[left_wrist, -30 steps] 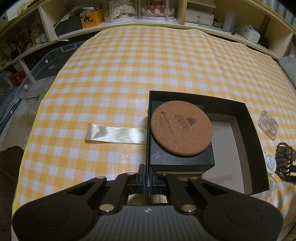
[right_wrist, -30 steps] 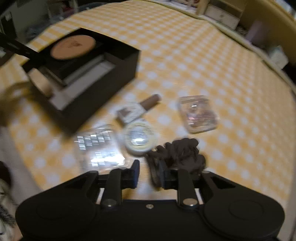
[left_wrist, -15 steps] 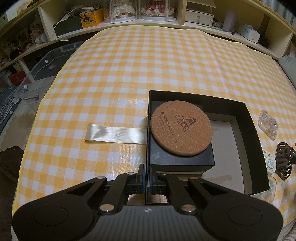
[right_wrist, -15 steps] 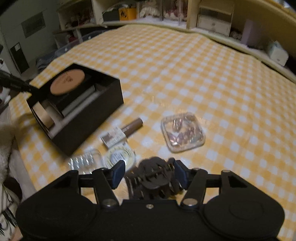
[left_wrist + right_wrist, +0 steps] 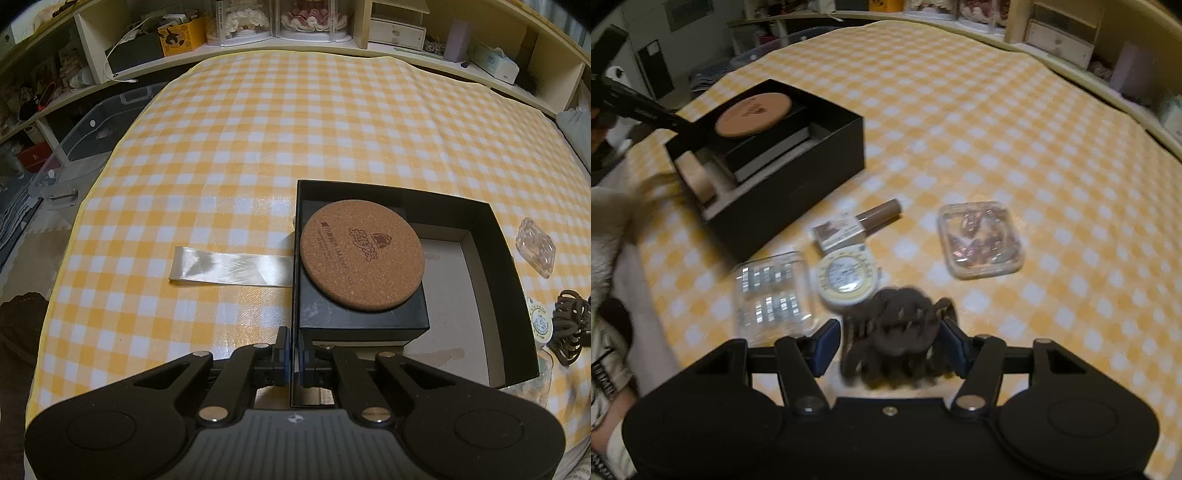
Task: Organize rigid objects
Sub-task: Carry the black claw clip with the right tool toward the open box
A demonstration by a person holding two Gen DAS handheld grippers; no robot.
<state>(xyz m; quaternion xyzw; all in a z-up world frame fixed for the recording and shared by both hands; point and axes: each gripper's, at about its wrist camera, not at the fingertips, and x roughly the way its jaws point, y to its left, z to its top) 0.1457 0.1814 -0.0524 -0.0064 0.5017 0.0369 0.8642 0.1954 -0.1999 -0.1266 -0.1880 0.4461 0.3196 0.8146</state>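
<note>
My left gripper (image 5: 293, 365) is shut on the near left wall of the open black box (image 5: 509, 295). Inside the box a round cork coaster (image 5: 360, 258) lies on a smaller black box (image 5: 362, 321). In the right wrist view my right gripper (image 5: 890, 343) stands open low over the cloth. A brown hair claw (image 5: 901, 325) sits between its blue pads, with a gap at the left pad. Just beyond the claw lie a round cream tin (image 5: 849, 275), a clear case of silver pieces (image 5: 772, 291), a brown tube with a label (image 5: 860, 223) and a clear case of pinkish pieces (image 5: 980, 240).
A white satin ribbon (image 5: 229, 266) lies flat on the yellow checked cloth (image 5: 258, 147), left of the box. Shelves with boxes and display cases (image 5: 280, 18) line the far edge. A person's sleeve (image 5: 605, 229) shows at the table's left side.
The right gripper's jaws have widened and shifted over so that the hair claw now sits between them. The left gripper and the black box have not moved.
</note>
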